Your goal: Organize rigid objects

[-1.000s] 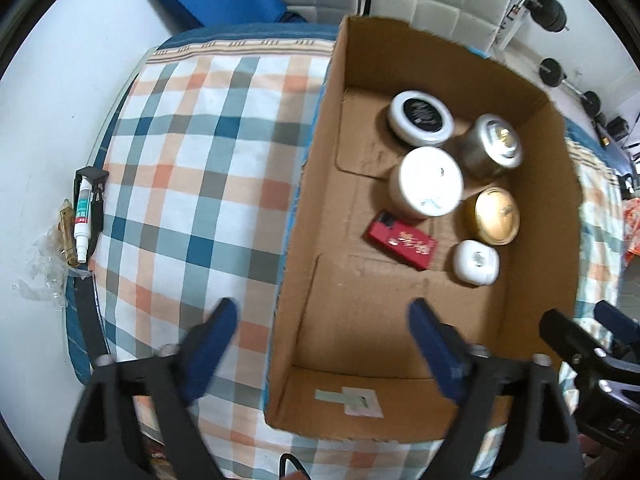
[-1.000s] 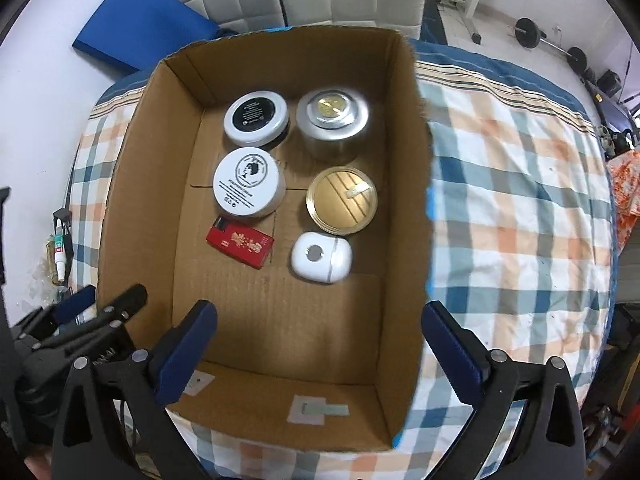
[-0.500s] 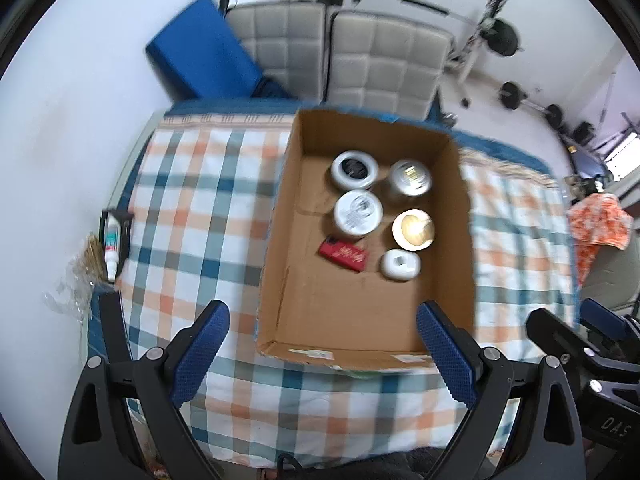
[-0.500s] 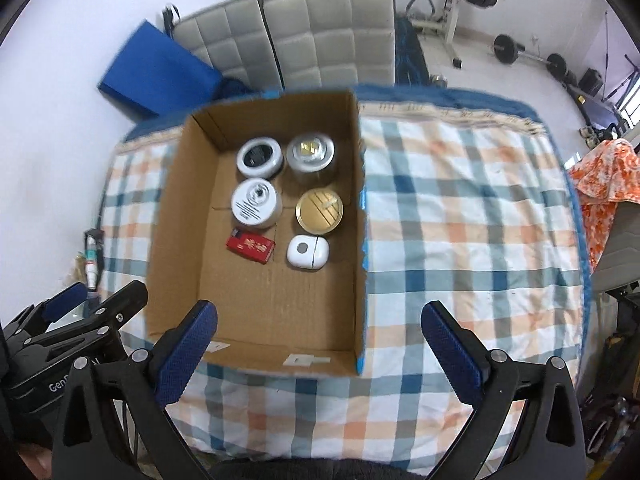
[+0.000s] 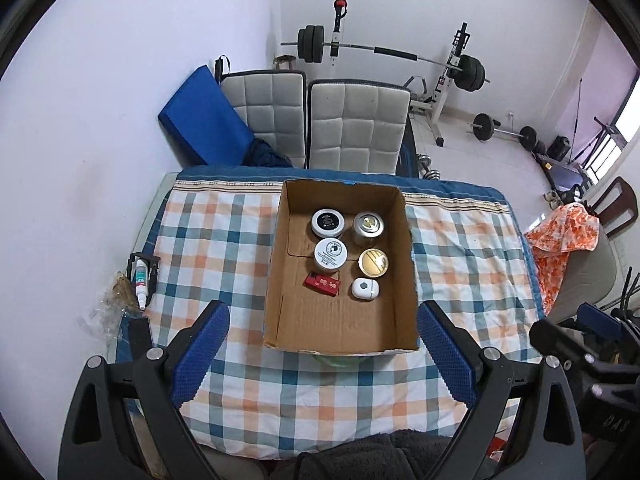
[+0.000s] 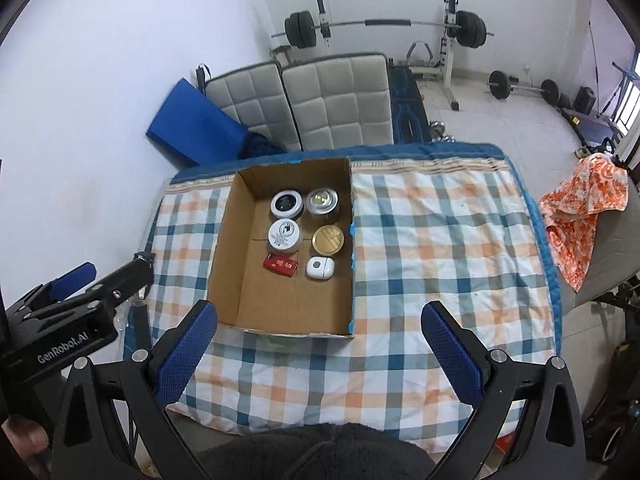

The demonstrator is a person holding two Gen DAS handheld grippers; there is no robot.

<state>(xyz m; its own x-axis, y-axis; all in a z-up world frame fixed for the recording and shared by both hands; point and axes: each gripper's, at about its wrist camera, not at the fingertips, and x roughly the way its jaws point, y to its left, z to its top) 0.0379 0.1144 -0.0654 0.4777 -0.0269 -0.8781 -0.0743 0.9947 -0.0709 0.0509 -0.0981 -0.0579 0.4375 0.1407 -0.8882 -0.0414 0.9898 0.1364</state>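
An open cardboard box (image 5: 276,280) (image 6: 224,264) sits on a checked cloth. Inside stand a black-lidded white jar (image 5: 328,222) (image 6: 286,204), a silver tin (image 5: 369,226) (image 6: 322,201), a white jar (image 5: 330,254) (image 6: 284,234), a gold-lidded tin (image 5: 373,263) (image 6: 327,239), a red pack (image 5: 322,284) (image 6: 281,265) and a small white case (image 5: 365,289) (image 6: 320,268). My left gripper (image 5: 322,350) and right gripper (image 6: 320,346) are both open and empty, held high and back from the box's near wall.
The checked cloth (image 5: 208,248) (image 6: 440,256) covers a table. A white tube (image 5: 141,284) lies at its left edge beside a plastic wrapper. Two grey padded chairs (image 5: 320,124) and a blue mat (image 5: 200,120) stand behind. An orange cloth (image 6: 580,216) hangs right. Weights stand at the wall.
Both grippers have pulled up and back from just over the box, so the whole table and room now show. Both stay open; the things in the box have not moved.
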